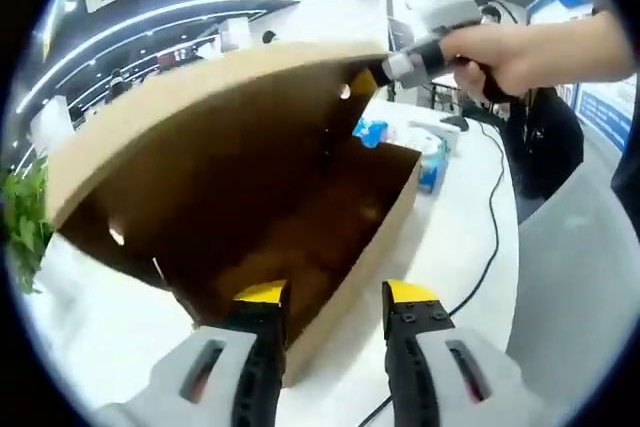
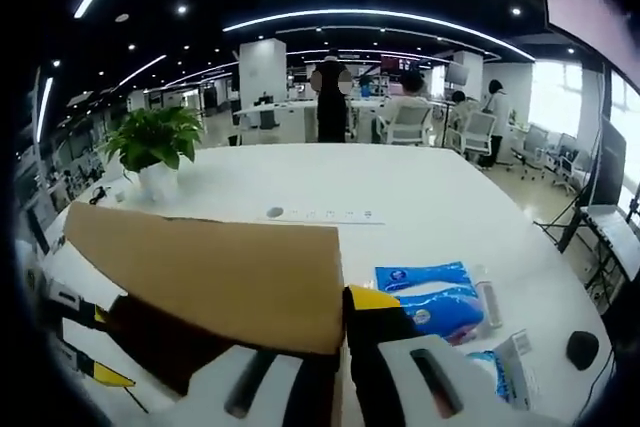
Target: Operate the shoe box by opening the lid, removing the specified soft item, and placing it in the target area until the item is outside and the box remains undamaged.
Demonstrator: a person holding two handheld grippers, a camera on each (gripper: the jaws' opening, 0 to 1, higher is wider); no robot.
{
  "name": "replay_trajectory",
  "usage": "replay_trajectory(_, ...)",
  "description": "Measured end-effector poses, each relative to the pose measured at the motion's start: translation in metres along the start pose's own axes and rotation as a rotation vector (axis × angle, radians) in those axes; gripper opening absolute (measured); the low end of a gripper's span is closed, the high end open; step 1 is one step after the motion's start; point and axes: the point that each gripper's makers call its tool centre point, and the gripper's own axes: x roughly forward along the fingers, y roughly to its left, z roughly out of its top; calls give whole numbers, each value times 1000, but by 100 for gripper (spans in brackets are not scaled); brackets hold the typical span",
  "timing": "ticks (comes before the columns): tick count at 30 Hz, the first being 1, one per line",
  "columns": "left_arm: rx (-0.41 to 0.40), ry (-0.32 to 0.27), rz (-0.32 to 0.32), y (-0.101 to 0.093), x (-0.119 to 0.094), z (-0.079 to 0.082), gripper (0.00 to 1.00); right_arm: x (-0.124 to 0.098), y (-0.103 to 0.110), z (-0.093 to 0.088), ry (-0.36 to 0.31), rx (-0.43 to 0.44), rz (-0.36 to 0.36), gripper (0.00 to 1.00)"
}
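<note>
Left gripper view first: the shoe box [image 1: 330,237] sits on the white worktop [image 1: 100,337] with its lid [image 1: 200,107] tipped up. The left gripper [image 1: 335,312] has its jaws spread apart, straddling the box's near corner without gripping anything. The right gripper [image 1: 385,69] comes in from the top right, held by a hand [image 1: 500,52], pinching the lid's far edge. Inside looks dark and brown; I can't make out the soft item.

Right gripper view: the right gripper [image 2: 342,312] is clamped on the lid [image 2: 215,272], cardboard edge between its jaws. Blue packets [image 2: 435,297] lie just beside on the worktop [image 2: 400,187], and a potted plant [image 2: 155,152] stands further back.

My guess is the cardboard's light but creases easily, so keep hold near the lid's edge and lift gently.
</note>
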Motion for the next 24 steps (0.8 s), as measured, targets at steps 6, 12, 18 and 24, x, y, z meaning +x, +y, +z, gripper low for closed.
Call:
replay_trajectory(6, -81, 25, 62, 7, -24, -10, 46, -1, 1, 0, -2, -2, 5, 0)
replay_trajectory(12, -155, 12, 230, 41, -46, -10, 49, -1, 2, -1, 4, -6, 25, 0)
replay_trajectory(18, -208, -22, 289, 55, -57, 1, 56, -1, 2, -3, 13, 15, 34, 0)
replay_trajectory(24, -275, -59, 304, 57, -62, 9, 58, -5, 3, -9, 24, 21, 41, 1)
